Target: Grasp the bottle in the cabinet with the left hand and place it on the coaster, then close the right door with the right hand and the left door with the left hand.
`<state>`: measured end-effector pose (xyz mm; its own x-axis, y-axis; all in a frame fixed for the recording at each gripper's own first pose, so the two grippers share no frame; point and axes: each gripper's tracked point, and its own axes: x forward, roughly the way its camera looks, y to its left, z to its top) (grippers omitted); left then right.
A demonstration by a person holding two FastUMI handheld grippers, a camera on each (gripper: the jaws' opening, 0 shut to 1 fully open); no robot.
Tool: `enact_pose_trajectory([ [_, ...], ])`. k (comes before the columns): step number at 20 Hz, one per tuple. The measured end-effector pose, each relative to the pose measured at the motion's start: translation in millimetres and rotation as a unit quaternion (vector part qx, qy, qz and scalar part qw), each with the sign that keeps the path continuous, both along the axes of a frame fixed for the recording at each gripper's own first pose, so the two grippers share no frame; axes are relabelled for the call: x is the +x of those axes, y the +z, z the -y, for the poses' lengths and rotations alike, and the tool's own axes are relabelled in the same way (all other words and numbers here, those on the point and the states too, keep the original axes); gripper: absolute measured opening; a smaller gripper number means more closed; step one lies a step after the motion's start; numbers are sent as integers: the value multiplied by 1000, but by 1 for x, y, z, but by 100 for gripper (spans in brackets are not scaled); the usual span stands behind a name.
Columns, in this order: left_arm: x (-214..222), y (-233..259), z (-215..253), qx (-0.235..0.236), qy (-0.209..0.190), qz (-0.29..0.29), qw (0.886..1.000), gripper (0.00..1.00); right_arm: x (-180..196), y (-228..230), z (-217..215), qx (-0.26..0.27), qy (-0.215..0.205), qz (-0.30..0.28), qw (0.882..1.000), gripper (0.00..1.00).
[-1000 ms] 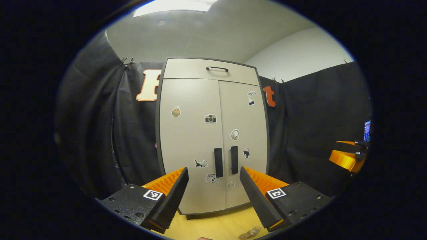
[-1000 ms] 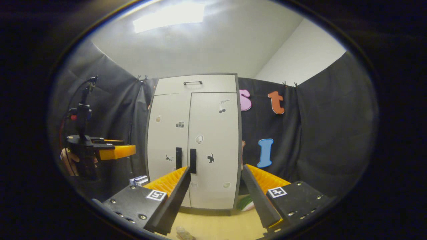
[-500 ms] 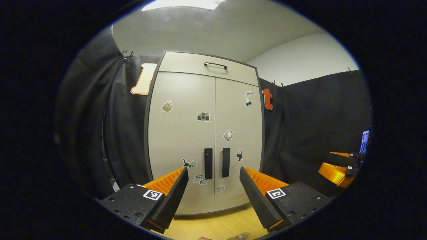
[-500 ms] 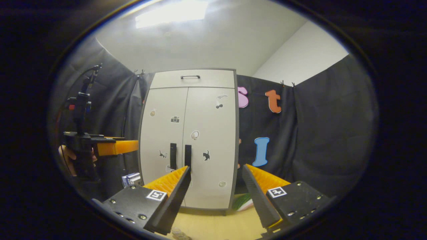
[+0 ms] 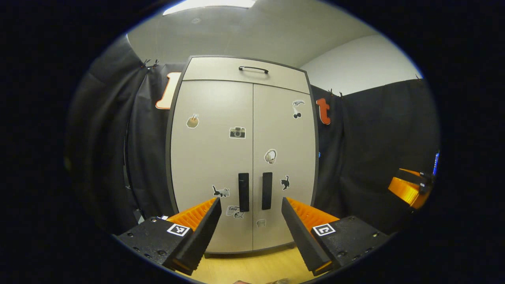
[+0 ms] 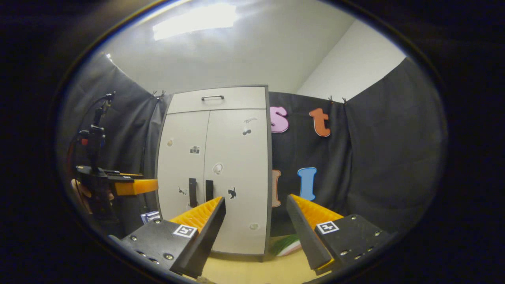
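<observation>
Both doors of the tall beige two-door cabinet (image 5: 240, 157) with dark edging and small stickers stand flush shut, left door (image 5: 213, 157) and right door (image 5: 284, 157) meeting at the seam, so the closing steps look done. The bottle: a sliver of something clear and glassy at the bottom edge of the left gripper view (image 5: 278, 281) may be it, on the pale wooden tabletop (image 5: 252, 264); too little shows to be sure, and the coaster can't be made out. If it is a clear plastic bottle, expect light, smooth, slightly slippery, crushable walls; best held around the mid-body with moderate squeeze, kept upright. Left gripper (image 5: 248, 225) is spread wide and holds nothing, pointed at the two black vertical bar handles (image 5: 254, 191), well apart from the cabinet. Right gripper (image 6: 256, 225) is also spread wide and empty, aimed at the cabinet's right edge. Black top-drawer handle (image 5: 253, 69) untouched. In the right gripper view a hand (image 6: 81, 193) holds the left gripper off to the side. Small blue-white boxes (image 6: 149, 217) sit beside the cabinet base.
</observation>
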<state>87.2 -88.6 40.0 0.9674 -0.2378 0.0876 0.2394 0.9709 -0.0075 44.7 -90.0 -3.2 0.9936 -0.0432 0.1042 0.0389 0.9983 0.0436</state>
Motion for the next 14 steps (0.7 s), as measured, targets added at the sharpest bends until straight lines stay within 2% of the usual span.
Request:
enact_pose_trajectory([
  [9,5,1,36,-19,7,-2,1000,97,11,-12,48,17,13,-2,1000,94],
  [14,10,9,44,3,27,23,999,97,19,-15,65,11,17,-5,1000,94],
])
